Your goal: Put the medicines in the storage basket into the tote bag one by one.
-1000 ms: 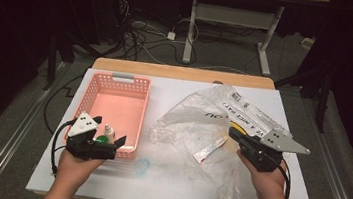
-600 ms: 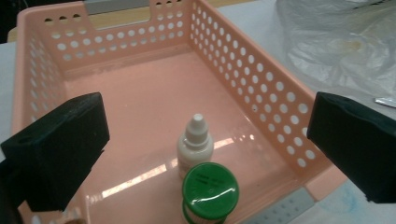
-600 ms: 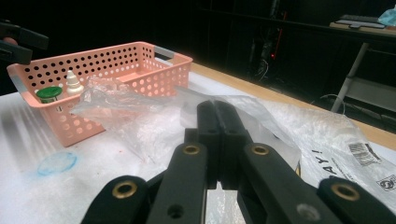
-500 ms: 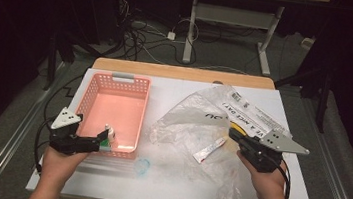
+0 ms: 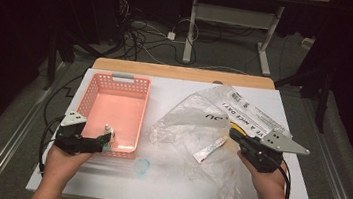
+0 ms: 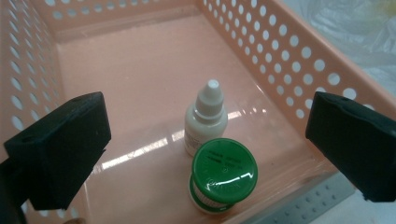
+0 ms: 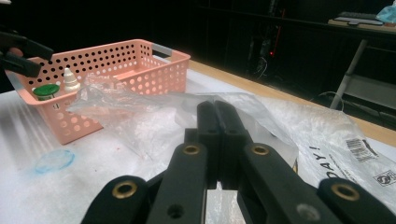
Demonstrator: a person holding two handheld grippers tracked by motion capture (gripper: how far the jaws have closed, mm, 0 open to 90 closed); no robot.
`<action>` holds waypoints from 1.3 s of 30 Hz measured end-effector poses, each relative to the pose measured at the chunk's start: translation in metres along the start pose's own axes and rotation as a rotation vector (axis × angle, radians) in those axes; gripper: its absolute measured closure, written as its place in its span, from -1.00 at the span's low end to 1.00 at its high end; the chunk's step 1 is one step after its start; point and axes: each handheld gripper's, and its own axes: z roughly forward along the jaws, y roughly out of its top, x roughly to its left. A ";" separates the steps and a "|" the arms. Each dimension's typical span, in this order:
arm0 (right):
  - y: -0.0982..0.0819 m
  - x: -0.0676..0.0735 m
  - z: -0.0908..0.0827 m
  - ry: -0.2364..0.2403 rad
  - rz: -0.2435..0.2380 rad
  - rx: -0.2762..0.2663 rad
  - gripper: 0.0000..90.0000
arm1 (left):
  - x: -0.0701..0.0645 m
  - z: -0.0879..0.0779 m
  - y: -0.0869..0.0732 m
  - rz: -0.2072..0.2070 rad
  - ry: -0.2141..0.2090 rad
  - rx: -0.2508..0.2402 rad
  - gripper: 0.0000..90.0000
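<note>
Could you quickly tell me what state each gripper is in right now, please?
Left gripper: open, holding nothing, above the pink basket.
Right gripper: shut, pinching the clear plastic bag.

White table [image 5: 163, 193] carries a pink basket [image 5: 99, 84] at its left. A crumpled clear plastic bag [image 5: 191, 126] sprawls at the right, with a small blue cap [image 5: 142, 166] near the front edge between them.

One pink basket [image 5: 96, 90] stands just ahead of the left claw [image 5: 103, 144]. Inside it, between that claw's wide-apart jaws, are two containers: one white dropper bottle [image 6: 206, 119] and one green-capped jar [image 6: 222, 175]. One clear plastic bag [image 5: 189, 126] lies under the right claw [image 5: 233, 134], with one small white tube [image 5: 209, 150] just beside that claw. One table [image 5: 164, 188].
</note>
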 end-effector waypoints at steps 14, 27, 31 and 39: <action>0.001 0.003 -0.002 0.003 -0.007 -0.003 1.00 | -0.002 0.018 0.013 -0.005 -0.015 0.145 -0.93; 0.003 0.004 -0.002 0.002 -0.015 -0.005 1.00 | 0.001 0.029 0.026 0.003 -0.026 0.330 -0.79; 0.003 0.005 -0.002 0.003 -0.021 -0.004 1.00 | 0.001 0.035 0.028 0.002 -0.021 0.391 -0.68; 0.003 0.004 -0.003 0.000 -0.017 -0.006 1.00 | 0.002 0.044 0.032 -0.040 -0.045 0.513 -0.57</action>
